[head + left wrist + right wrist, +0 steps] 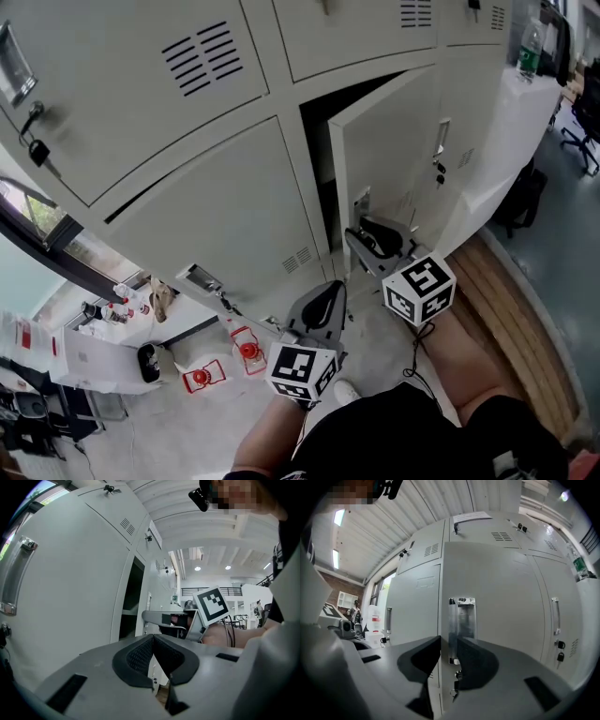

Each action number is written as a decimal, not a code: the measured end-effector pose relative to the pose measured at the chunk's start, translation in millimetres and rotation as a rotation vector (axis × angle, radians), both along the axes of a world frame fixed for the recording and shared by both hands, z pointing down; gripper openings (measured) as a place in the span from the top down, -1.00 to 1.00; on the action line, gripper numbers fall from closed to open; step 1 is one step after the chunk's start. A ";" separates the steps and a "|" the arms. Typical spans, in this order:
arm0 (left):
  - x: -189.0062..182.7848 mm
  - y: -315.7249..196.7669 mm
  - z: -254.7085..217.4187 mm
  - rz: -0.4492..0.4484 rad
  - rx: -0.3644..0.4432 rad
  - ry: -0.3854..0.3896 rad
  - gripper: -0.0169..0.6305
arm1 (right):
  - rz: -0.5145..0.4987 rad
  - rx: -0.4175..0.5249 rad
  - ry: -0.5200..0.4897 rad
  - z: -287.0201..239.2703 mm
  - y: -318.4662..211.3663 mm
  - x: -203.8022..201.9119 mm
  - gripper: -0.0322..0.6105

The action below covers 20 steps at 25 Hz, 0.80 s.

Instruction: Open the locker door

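The pale grey locker door point(394, 150) stands ajar, with a dark gap point(319, 141) along its left edge. My right gripper point(361, 234) is at that free edge, low on the door. In the right gripper view its jaws close from both sides on the metal handle point(461, 620) at the door's edge point(448, 644). My left gripper point(328, 291) hangs lower and to the left, away from the lockers. It is shut with nothing between the pads point(153, 656). The left gripper view also shows the open gap point(136, 597) and the right gripper's marker cube point(213, 603).
A padlock with keys point(37, 150) hangs on the upper left locker. Red-and-white items point(246, 352) lie on the floor by a low white box point(94, 361). A wooden bench point(511, 309) runs along the right. A green bottle point(530, 52) stands at the far right.
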<state>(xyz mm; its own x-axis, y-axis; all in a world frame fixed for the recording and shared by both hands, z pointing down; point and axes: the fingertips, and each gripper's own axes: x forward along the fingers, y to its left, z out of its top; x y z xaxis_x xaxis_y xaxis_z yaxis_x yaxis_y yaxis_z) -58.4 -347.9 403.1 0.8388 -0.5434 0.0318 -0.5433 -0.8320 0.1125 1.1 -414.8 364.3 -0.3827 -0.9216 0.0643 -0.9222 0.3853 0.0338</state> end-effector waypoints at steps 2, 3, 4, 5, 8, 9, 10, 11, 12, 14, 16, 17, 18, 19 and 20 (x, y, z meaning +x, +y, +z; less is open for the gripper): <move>6.1 3.9 -2.1 -0.009 0.000 0.003 0.90 | -0.022 -0.001 -0.002 1.0 10.9 4.3 0.40; 9.0 6.7 -3.4 -0.016 -0.004 0.006 0.90 | -0.037 -0.005 -0.001 1.8 16.8 6.6 0.40; 12.2 10.1 -5.0 -0.024 -0.007 0.010 0.90 | -0.054 -0.010 0.002 2.6 23.0 8.9 0.40; 16.0 13.9 -7.0 -0.030 -0.008 0.012 0.90 | -0.074 -0.016 0.004 2.9 29.0 11.5 0.39; 28.8 23.0 -13.5 -0.049 0.000 0.016 0.90 | -0.124 -0.024 0.009 0.8 43.6 20.9 0.39; 32.8 25.7 -15.0 -0.055 0.000 0.019 0.90 | -0.135 -0.025 0.011 0.3 47.7 24.4 0.39; 36.5 29.0 -15.6 -0.061 -0.001 0.021 0.90 | -0.146 -0.026 0.014 0.2 51.8 27.7 0.39; 39.9 32.8 -15.6 -0.067 -0.003 0.021 0.90 | -0.157 -0.028 0.017 0.7 56.2 30.8 0.39; 43.2 36.9 -15.3 -0.074 -0.004 0.020 0.90 | -0.168 -0.031 0.019 1.3 60.7 33.9 0.39; 49.5 44.9 -15.9 -0.085 -0.004 0.020 0.90 | -0.190 -0.035 0.023 1.6 69.5 40.5 0.39; 55.8 52.2 -17.3 -0.095 0.000 0.022 0.90 | -0.204 -0.037 0.025 1.4 77.5 47.8 0.38; 59.1 55.6 -17.9 -0.099 0.002 0.022 0.90 | -0.209 -0.036 0.024 1.3 81.3 51.7 0.38; 62.3 58.9 -18.2 -0.102 0.004 0.023 0.90 | -0.213 -0.035 0.022 1.4 85.0 55.6 0.38; 65.3 61.9 -18.5 -0.105 0.005 0.022 0.90 | -0.216 -0.034 0.019 1.4 88.6 59.5 0.37; 68.2 64.8 -18.7 -0.108 0.006 0.022 0.90 | -0.218 -0.033 0.017 1.3 92.1 63.5 0.37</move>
<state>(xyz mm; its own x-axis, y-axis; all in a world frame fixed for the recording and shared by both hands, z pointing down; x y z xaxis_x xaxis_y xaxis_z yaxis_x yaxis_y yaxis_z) 9.8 -283.1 384.4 0.7756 -0.6311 0.0105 -0.6275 -0.7692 0.1210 64.6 -322.6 365.7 -0.5712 -0.8146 0.1008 -0.8164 0.5766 0.0328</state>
